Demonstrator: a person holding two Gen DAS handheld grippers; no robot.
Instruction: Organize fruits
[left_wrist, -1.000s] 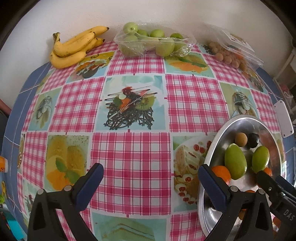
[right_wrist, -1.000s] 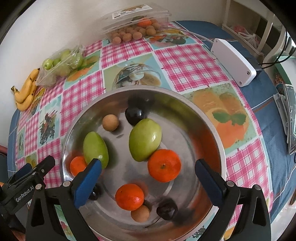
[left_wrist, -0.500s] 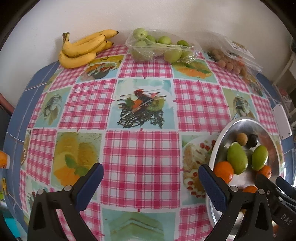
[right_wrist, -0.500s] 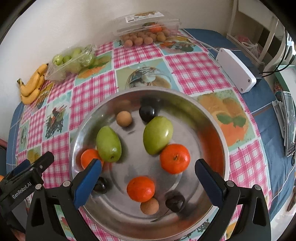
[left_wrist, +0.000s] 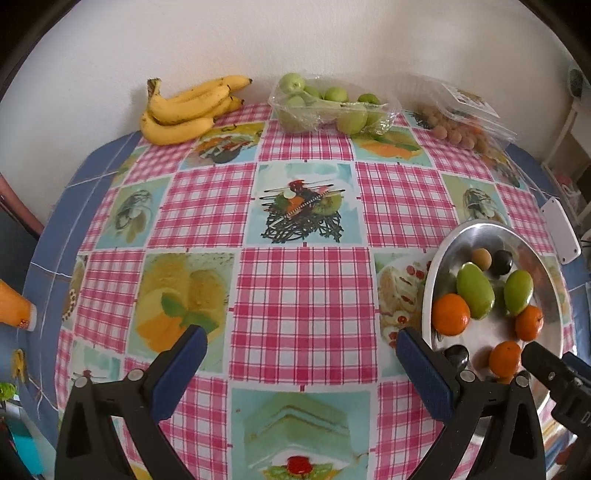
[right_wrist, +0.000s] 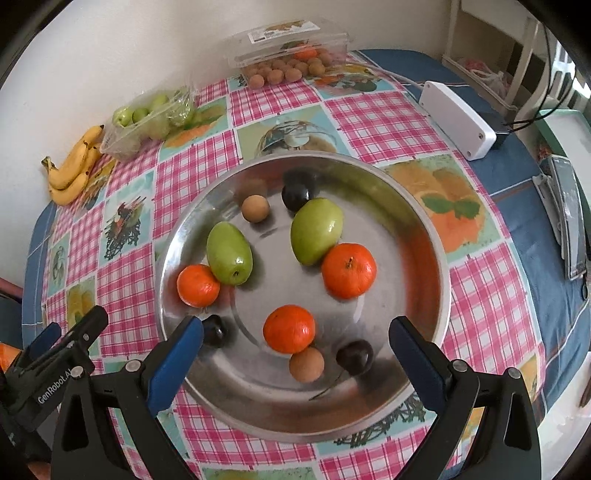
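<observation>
A round metal tray (right_wrist: 436, 236) lies on the checked tablecloth and holds three tangerines (right_wrist: 348, 270), two green mangoes (right_wrist: 316, 230), dark plums (right_wrist: 298, 193) and two small brown fruits (right_wrist: 255, 208). My right gripper (right_wrist: 295, 339) is open and empty, above the tray's near side. My left gripper (left_wrist: 301, 352) is open and empty above the cloth, left of the tray (left_wrist: 476, 230). At the wall lie bananas (left_wrist: 184, 109), a bag of green apples (left_wrist: 332, 107) and a clear box of brown fruits (left_wrist: 461, 125).
A white box (right_wrist: 458, 120) with a cable lies right of the tray on the blue cloth. A dark flat device (right_wrist: 570, 225) lies at the far right edge. An orange object (left_wrist: 14, 308) sits at the table's left edge.
Both grippers have drawn back and up from the table. More of the table and the whole tray now show. Both stay open.
</observation>
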